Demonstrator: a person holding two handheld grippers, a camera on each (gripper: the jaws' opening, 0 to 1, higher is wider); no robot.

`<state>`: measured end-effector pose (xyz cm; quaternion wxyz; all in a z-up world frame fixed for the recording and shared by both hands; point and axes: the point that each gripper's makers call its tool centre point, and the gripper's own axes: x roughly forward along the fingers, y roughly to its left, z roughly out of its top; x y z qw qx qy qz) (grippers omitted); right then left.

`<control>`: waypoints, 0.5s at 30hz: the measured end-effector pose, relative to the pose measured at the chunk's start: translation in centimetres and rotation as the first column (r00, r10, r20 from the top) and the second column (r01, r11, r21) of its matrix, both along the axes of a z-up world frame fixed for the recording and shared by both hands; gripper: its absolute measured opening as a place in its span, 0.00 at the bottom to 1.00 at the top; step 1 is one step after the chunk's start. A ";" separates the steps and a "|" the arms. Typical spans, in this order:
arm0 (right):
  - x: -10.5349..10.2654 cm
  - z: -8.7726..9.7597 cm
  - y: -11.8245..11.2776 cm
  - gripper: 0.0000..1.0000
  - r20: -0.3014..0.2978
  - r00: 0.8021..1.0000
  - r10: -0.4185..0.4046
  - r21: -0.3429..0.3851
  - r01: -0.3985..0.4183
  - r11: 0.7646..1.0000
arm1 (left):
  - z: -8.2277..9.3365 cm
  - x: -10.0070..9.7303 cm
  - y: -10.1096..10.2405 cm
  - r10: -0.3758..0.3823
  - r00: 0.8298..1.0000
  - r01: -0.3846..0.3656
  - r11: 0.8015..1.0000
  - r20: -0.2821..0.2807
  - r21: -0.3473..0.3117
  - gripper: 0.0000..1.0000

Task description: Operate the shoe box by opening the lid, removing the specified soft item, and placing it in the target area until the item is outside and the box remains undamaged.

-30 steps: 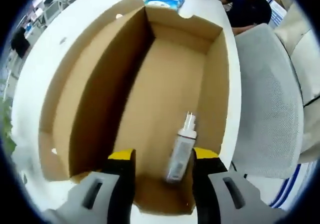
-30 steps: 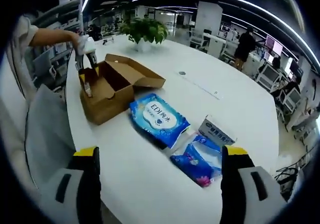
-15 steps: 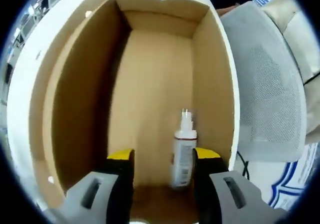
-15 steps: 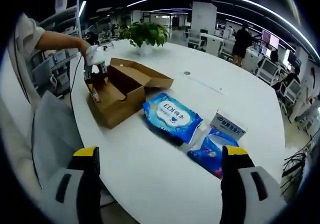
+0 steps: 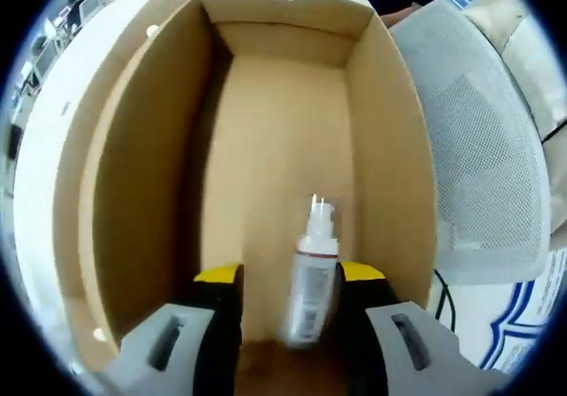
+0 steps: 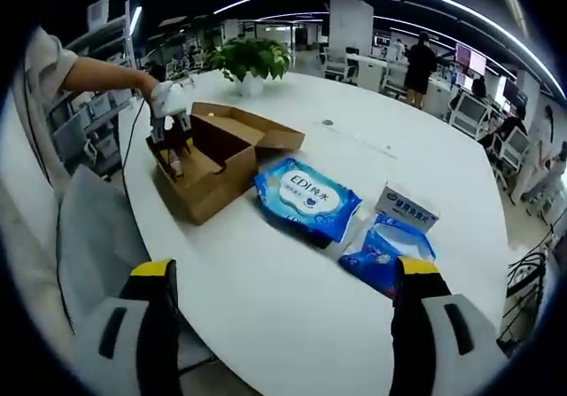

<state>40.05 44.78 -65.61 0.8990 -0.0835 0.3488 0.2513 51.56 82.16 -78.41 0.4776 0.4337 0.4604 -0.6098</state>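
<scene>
Right, your left gripper is down inside the open box, jaws set on either side of a small bottle. The bottle is blurred, and you cannot tell whether the jaws are clamped on it or only flank it.

Risks, as I judge them:
- The bottle sits near the box's right wall. Lift at a slant and the right jaw may scrape or dent that cardboard.
- It is a smooth, narrow bottle. A light pinch on its body could let it slide out and drop back in.
- Pull sideways and the light box may drag across the table.

Your right gripper hangs wide open over the table, well apart from the box, holding nothing.

Around the box: a wipes pack just beside it, then a blue pouch and a small carton farther out. A plant stands beyond the box. A mesh chair is close on the side away from the wipes, and the lid lies folded open, so nothing blocks a straight lift.
</scene>
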 end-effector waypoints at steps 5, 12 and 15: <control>0.0 0.2 0.4 0.96 0.009 1.000 0.000 0.011 -0.001 1.000 | -0.6 0.3 0.5 -0.005 1.000 0.005 1.000 0.025 0.007 0.31; 0.0 0.1 0.9 0.94 0.012 1.000 0.008 0.018 -0.008 1.000 | -1.3 -0.3 1.1 -0.033 0.999 0.032 0.999 0.036 0.019 0.26; -0.1 0.1 1.1 0.93 0.012 1.000 0.011 0.019 -0.011 1.000 | -1.3 -0.3 1.1 -0.040 0.998 0.040 0.999 0.044 0.016 0.25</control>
